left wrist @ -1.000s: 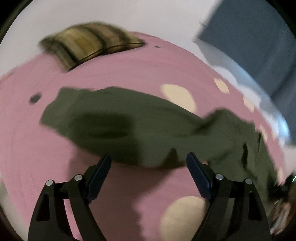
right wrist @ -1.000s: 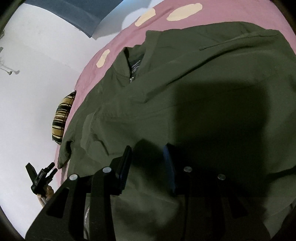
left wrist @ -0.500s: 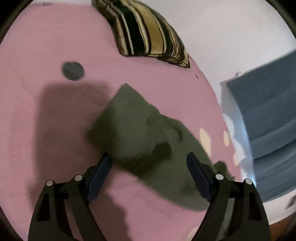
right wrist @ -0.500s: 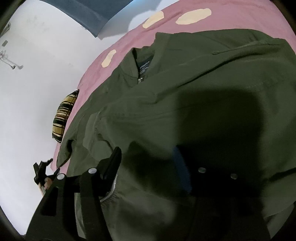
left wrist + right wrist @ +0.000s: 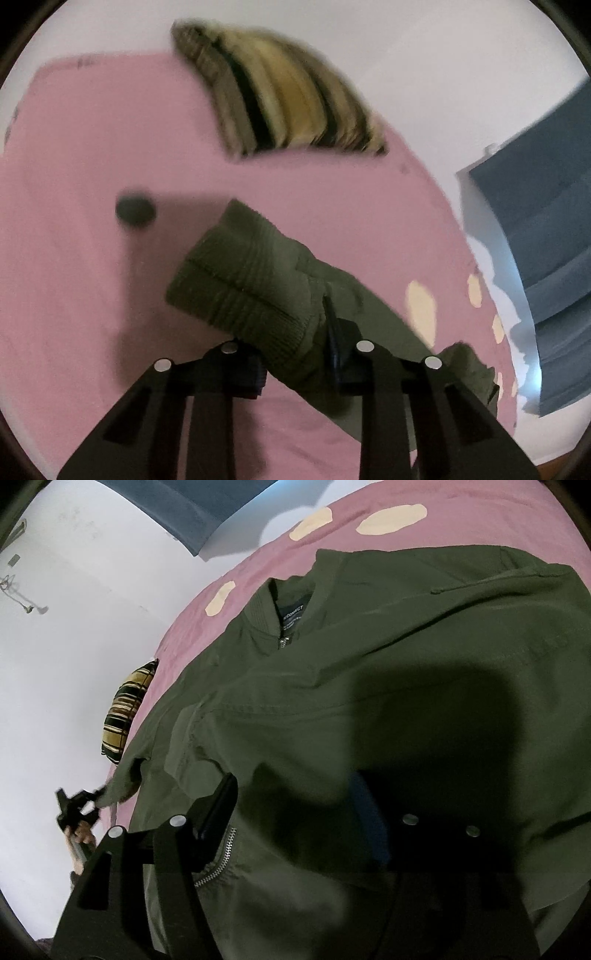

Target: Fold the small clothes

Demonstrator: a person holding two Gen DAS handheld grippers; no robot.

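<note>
The folding is only beginning, judging by how the olive jacket (image 5: 388,686) is lying: spread nearly flat on the pink bed (image 5: 92,277), zipped to the collar (image 5: 273,609), with no fold yet visible across its body.

On the left, the left tool (image 5: 295,354) is clenching the ribbed cuff (image 5: 240,280) at the end of the jacket's sleeve, its jaws having just been closing onto the knit, which is now pinched between them. The sleeve is stretching away from the tool toward the right, over the bed and short of the striped pillow (image 5: 288,99). Bringing that sleeve across the body looks like the step in hand.

On the right, the right tool (image 5: 295,812) is hovering over the jacket's lower front beside the zipper (image 5: 218,864), its jaws having just been opening; they are standing apart with cloth beneath them but nothing pinched.

Still left, as far as can be judged: both sleeves in, then the body folded.
</note>
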